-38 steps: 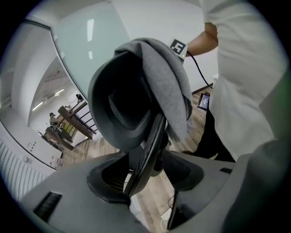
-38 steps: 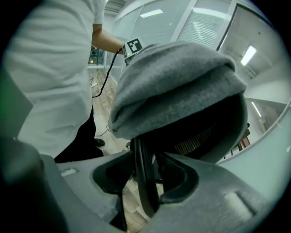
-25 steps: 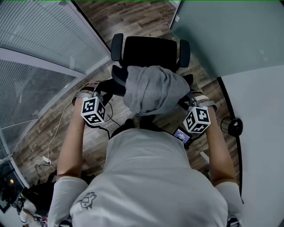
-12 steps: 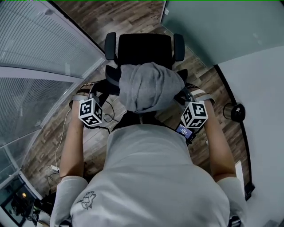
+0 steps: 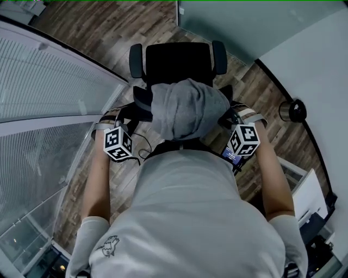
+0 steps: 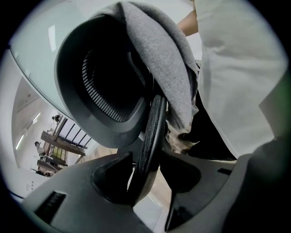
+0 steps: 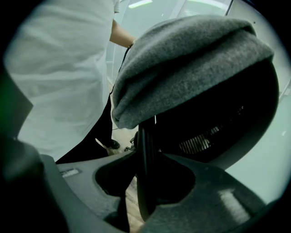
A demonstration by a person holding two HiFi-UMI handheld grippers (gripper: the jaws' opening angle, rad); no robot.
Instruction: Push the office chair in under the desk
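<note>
- Office chair point(image 5: 174, 62): black, stood on the wood-plank floor point(image 5: 109, 21) directly in front of the person, its seat facing away from them. The backrest was nearest the person, and there was an armrest point(image 5: 136, 59) at each side of the seat.
- Grey cloth point(image 5: 187, 108): draped over the top of the backrest and hanging down both faces. It covered most of the backrest in the head view.
- Left gripper point(image 6: 145, 159): held at the left edge of the backrest and angled downward. The jaws stood fairly wide and were closed on the black backrest rim point(image 6: 152, 127), which ran up between them. Its marker cube point(image 5: 118, 144) sat over the person's left wrist.
- Right gripper point(image 7: 148, 170): held at the right edge of the backrest and likewise angled downward. The jaws had just been closing, and the right-hand rim point(image 7: 145, 154) stood between them and was gripped. Its marker cube point(image 5: 243, 140) sat over the right wrist.
- Person: white shirt point(image 5: 185, 217), standing close behind the chair with both forearms reaching forward to it.
- Surroundings: a glazed partition with slatted blinds point(image 5: 49, 87) was at the left. A pale grey-green panel point(image 5: 234, 16) was beyond the chair. A small round dark object point(image 5: 293, 110) lay on the floor at the right, well apart from the chair.
</note>
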